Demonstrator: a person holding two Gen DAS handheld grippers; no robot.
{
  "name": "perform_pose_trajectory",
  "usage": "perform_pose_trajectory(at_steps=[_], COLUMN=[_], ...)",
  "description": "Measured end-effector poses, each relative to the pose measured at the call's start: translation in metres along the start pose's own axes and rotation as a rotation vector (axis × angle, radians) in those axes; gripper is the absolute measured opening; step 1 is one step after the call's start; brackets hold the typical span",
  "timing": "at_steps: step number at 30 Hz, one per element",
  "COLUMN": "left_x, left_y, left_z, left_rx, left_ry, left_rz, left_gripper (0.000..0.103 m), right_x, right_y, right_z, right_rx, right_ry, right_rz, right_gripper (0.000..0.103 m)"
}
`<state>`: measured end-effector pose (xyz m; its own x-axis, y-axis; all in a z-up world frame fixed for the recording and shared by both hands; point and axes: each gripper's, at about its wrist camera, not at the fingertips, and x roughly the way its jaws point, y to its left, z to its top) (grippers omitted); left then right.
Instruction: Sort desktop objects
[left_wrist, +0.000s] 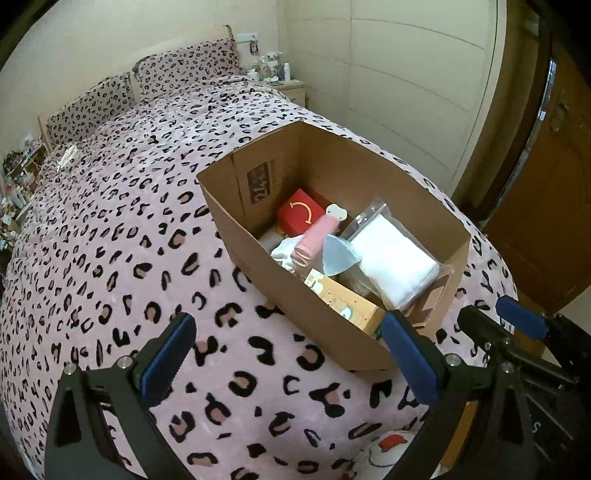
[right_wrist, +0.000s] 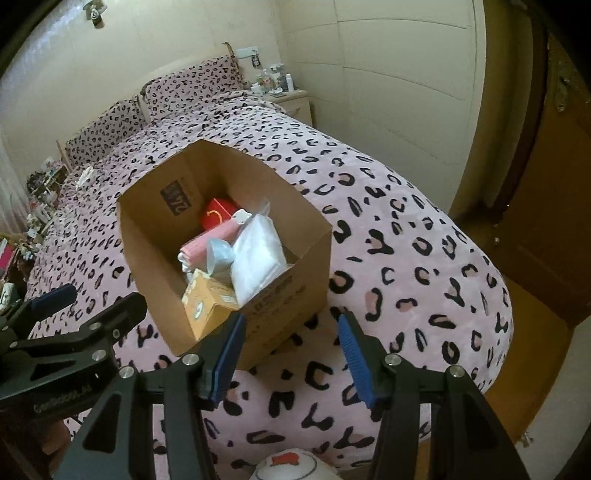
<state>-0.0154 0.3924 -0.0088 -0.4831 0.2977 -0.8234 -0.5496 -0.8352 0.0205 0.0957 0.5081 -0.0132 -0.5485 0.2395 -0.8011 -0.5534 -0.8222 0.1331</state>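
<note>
1 cardboard box (left_wrist: 295, 295) holds 1 red carton (left_wrist: 299, 216), 1 pink roller (left_wrist: 314, 240); left gripper (left_wrist: 291, 354) and right gripper (right_wrist: 291, 354), 2 total, gape empty.

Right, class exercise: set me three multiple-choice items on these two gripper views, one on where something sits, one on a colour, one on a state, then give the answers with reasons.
1. Where does the cardboard box stand?
A. on the nightstand
B. on the leopard-print bedspread
C. on the floor

2. What colour is the small box with the curved gold mark inside it?
A. red
B. green
C. black

3. How are the left gripper and right gripper?
A. both shut on objects
B. one holds the clear bag of white material
C. both open, holding nothing

Answers:
1 B, pink spotted fabric surrounds its base.
2 A, it shows red in both views.
3 C, the blue pads stand apart with only bedspread and box between.
</note>
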Motion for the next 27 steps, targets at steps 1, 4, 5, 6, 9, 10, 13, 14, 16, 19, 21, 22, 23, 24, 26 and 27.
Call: perform_pose_trajectory(at_steps=[1, 4, 5, 6, 9, 10, 13, 14, 16, 19, 21, 22, 23, 24, 26, 27], left_x=[-0.0002, 0.0015, 0.0021, 0.0022, 0.0026, 0.0023, 0.0019, 0.0017, 0.0014, 0.0010, 0.0008, 0.0007, 0.0007, 0.0007, 0.0002, 0.0000], left_y=[0.0001, 0.0012, 0.0021, 0.0039, 0.0081, 0.0090, 0.0084, 0.0079, 0.0059, 0.0031, 0.0017, 0.0013, 0.0012, 0.0010, 0.0010, 0.0010], left_z=[-0.0001, 0.0002, 0.0002, 0.0005, 0.0009, 0.0013, 0.0027, 0.0033, 0.0051, 0.0073, 0.0080, 0.0081, 0.0082, 0.0082, 0.0083, 0.0081], left_rx=[0.001, -0.007, -0.011, -0.014, -0.026, -0.027, -0.023, -0.020, -0.015, -0.002, 0.001, 0.001, 0.000, -0.001, -0.002, -0.003], left_ry=[-0.001, -0.001, -0.002, -0.001, -0.001, -0.004, -0.013, -0.014, -0.019, -0.025, -0.027, -0.028, -0.029, -0.029, -0.033, -0.034], left_rz=[0.003, 0.009, 0.009, 0.008, 0.004, 0.005, 0.014, 0.016, 0.016, 0.016, 0.016, 0.015, 0.014, 0.013, 0.007, 0.004], left_gripper=[0.102, 0.102, 0.102, 0.102, 0.102, 0.102, 0.102, 0.102, 0.102, 0.102, 0.102, 0.102, 0.102, 0.102, 0.102, 0.102], right_x=[0.0004, 0.0013, 0.0014, 0.0016, 0.0018, 0.0020, 0.0022, 0.0022, 0.0017, 0.0021, 0.0019, 0.0018, 0.0017, 0.0015, 0.0013, 0.0012], right_y=[0.0002, 0.0022, 0.0033, 0.0042, 0.0076, 0.0082, 0.0098, 0.0095, 0.0078, 0.0055, 0.0047, 0.0042, 0.0040, 0.0038, 0.0038, 0.0038], right_z=[0.0002, 0.0017, 0.0024, 0.0030, 0.0050, 0.0058, 0.0075, 0.0077, 0.0082, 0.0087, 0.0090, 0.0091, 0.0093, 0.0094, 0.0097, 0.0097], right_rx=[-0.003, -0.009, -0.011, -0.014, -0.025, -0.027, -0.032, -0.031, -0.024, -0.019, -0.016, -0.014, -0.014, -0.013, -0.013, -0.014], right_ry=[-0.001, -0.002, -0.002, -0.001, -0.004, -0.004, -0.006, -0.008, -0.009, -0.009, -0.009, -0.008, -0.009, -0.010, -0.010, -0.010], right_rz=[-0.006, -0.016, -0.018, -0.020, -0.024, -0.025, -0.038, -0.041, -0.041, -0.044, -0.048, -0.048, -0.048, -0.048, -0.047, -0.047], right_gripper=[0.054, 0.054, 0.054, 0.054, 0.054, 0.054, 0.054, 0.054, 0.054, 0.054, 0.054, 0.054, 0.054, 0.054, 0.054, 0.054])
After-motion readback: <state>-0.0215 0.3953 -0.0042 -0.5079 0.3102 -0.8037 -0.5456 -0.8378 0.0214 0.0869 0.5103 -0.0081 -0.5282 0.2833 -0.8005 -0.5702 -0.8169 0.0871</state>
